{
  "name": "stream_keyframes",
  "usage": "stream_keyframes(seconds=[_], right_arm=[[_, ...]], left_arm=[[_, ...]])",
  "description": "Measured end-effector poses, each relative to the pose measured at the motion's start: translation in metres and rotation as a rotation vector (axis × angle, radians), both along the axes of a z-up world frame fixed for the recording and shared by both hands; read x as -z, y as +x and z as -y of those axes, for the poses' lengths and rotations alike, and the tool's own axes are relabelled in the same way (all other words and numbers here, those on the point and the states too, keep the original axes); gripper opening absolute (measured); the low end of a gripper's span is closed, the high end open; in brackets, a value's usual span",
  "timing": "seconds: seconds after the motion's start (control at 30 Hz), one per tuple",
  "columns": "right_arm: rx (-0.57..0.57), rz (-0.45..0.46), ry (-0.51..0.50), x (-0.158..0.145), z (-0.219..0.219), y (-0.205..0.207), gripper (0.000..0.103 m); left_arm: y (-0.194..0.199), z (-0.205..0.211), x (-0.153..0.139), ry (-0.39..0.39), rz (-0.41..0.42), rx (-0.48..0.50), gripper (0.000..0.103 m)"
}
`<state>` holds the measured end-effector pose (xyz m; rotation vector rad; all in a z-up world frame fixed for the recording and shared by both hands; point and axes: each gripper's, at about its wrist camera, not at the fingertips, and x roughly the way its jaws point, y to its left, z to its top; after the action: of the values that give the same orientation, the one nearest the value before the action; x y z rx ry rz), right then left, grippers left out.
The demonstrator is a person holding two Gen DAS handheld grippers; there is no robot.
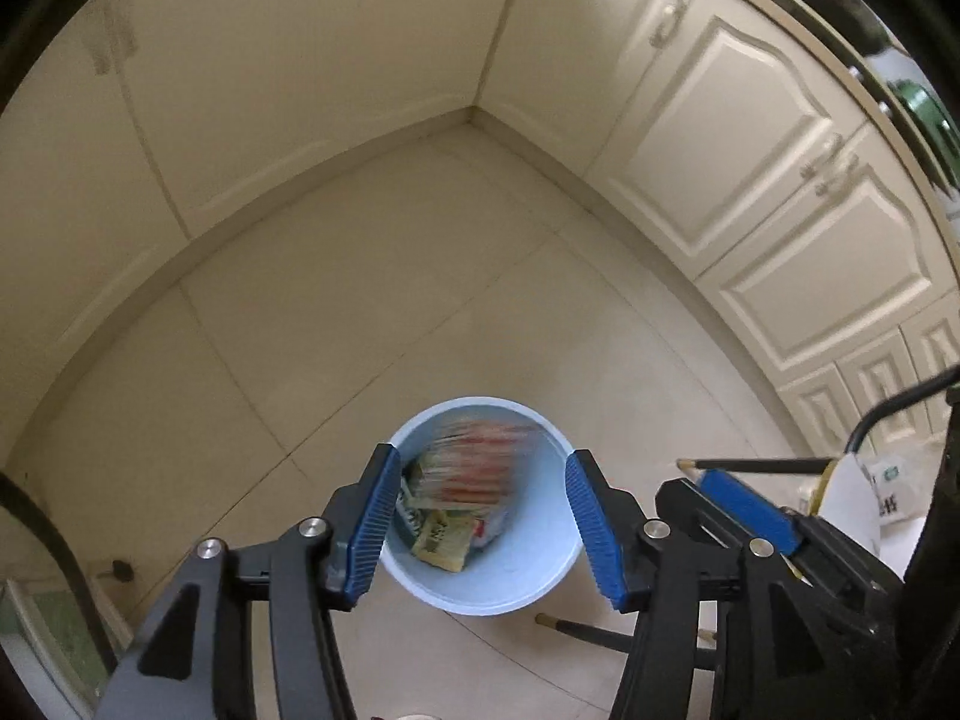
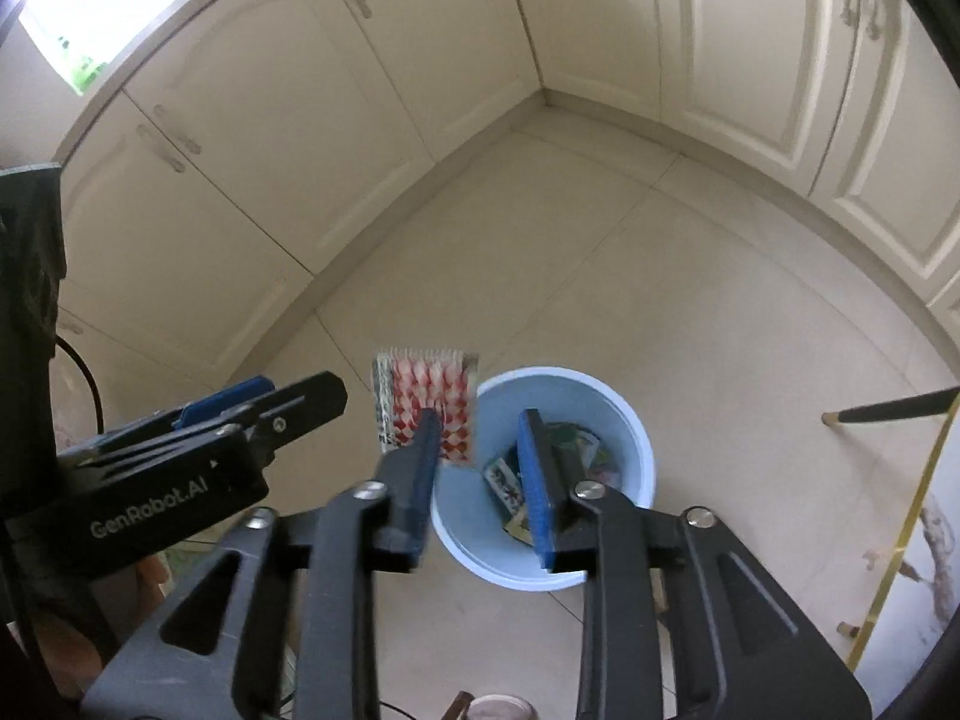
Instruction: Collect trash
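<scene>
In the lower middle of both views a bin [image 1: 480, 591] [image 2: 630, 420] stands on the floor [image 1: 372, 312] with wrappers [image 1: 444, 540] inside, cabinets [image 1: 750, 138] behind, and a packet [image 2: 429, 402] above its left rim.

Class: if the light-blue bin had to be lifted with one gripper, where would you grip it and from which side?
Probably the bin's rim, from above, one finger inside and one outside: it stands upright and open-topped, its body is wider than the open jaws, and the rim is thin.

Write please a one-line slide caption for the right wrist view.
Open right gripper above the light blue bin as a red-and-white wrapper falls toward it.
</scene>
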<state>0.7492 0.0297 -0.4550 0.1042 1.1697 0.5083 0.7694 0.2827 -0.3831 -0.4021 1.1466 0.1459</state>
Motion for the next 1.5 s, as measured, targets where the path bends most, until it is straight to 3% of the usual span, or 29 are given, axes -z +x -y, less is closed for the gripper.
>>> stream_keyframes(seconds=[0.1,0.37,0.53,0.7,0.77,0.9,1.07,1.3,1.37,1.5], right_arm=[[0.007,0.027,-0.020,-0.009,-0.005,-0.008,0.056],[0.031,0.124,-0.083,-0.059,-0.005,-0.035,0.068],[0.074,0.209,-0.079,-0.118,-0.001,-0.066,0.089],[0.131,0.379,-0.065,-0.211,0.016,-0.118,0.103],[0.148,0.465,-0.057,-0.250,0.026,-0.141,0.103],[0.224,0.640,-0.081,-0.331,0.062,-0.193,0.103],[0.354,0.845,-0.176,-0.419,0.117,-0.262,0.103],[0.509,0.972,-0.274,-0.484,0.184,-0.356,0.103],[0.531,0.993,-0.263,-0.493,0.198,-0.384,0.103],[0.539,0.983,-0.217,-0.503,0.219,-0.425,0.103]], left_arm=[[-0.008,-0.002,-0.009,-0.015,0.009,-0.019,0.054],[-0.072,-0.003,-0.073,0.018,0.095,0.005,0.054],[-0.128,0.016,-0.151,0.136,0.234,-0.012,0.055],[-0.198,0.062,-0.250,0.275,0.475,-0.034,0.071],[-0.230,0.086,-0.291,0.310,0.589,-0.041,0.082],[-0.290,0.142,-0.353,0.351,0.786,-0.020,0.091],[-0.366,0.214,-0.414,0.315,0.992,0.012,0.101],[-0.464,0.285,-0.451,0.313,1.066,0.119,0.102],[-0.489,0.287,-0.453,0.308,1.071,0.131,0.102],[-0.575,0.260,-0.461,0.343,1.088,0.147,0.103]])
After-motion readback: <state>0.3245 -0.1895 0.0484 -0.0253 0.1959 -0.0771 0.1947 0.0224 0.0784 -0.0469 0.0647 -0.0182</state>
